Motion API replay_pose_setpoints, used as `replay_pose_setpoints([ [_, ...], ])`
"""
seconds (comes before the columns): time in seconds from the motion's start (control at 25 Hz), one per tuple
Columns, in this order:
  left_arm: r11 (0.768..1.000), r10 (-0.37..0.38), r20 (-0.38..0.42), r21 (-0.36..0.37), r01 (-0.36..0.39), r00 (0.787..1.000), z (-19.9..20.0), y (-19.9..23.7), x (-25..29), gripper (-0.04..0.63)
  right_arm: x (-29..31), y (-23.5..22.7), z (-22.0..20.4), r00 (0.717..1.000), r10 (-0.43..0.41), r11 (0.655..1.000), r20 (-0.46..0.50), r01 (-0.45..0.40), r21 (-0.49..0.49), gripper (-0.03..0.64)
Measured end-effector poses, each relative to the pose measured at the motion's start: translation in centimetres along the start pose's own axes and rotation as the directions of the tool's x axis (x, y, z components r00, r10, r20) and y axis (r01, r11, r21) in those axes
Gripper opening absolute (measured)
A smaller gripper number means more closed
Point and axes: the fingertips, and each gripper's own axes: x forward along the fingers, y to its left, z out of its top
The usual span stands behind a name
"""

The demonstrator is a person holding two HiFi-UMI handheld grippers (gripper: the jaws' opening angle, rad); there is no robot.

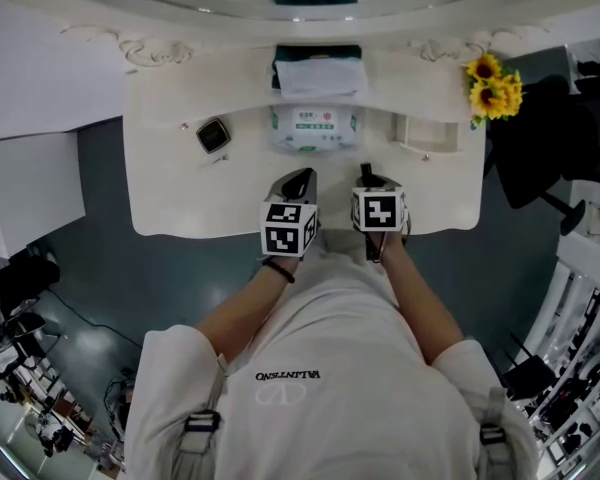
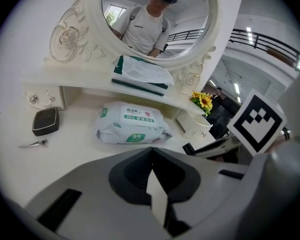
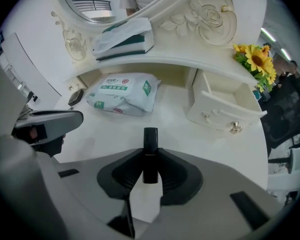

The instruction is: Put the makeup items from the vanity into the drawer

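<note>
Shows right gripper (image 3: 150, 156) clamped on a slim black tube (image 3: 150, 140), lower centre of the right gripper view, open drawer (image 3: 217, 109) at centre right; left gripper (image 2: 152, 173) with jaws together, nothing between. Risks the tube pivoting or slipping free, pinched at one end only, and striking the drawer front on approach.

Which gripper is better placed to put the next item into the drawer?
Right. The right gripper is shut on a black tube, and the open drawer stands on its side. The left gripper is shut and empty.
</note>
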Motion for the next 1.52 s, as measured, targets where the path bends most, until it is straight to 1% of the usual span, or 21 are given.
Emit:
replay_pose_setpoints([
  [0.32,1.0,-0.022,-0.004,0.02,0.022,1.0,0.2,-2.7,0.5,0.002,-1.9,-1.2,0.3,0.999,0.007,1.0,0.053,-0.008,0.018,0.1],
  [0.68,0.996,-0.05,0.001,0.068,0.05,0.999,0.9,-5.8,1.4,0.002,-3.7,-2.9,0.7,0.994,0.017,0.999,0.109,-0.022,0.043,0.1],
  [1.08,0.985,-0.107,-0.004,0.136,0.106,0.994,2.6,-10.4,3.3,0.002,-5.5,-5.7,1.4,0.986,0.011,0.996,0.169,-0.025,0.082,0.1],
  [1.52,0.974,-0.147,-0.014,0.172,0.147,0.989,4.0,-14.2,5.2,0.002,-7.1,-8.7,2.8,0.976,0.002,0.994,0.216,-0.026,0.109,0.1],
])
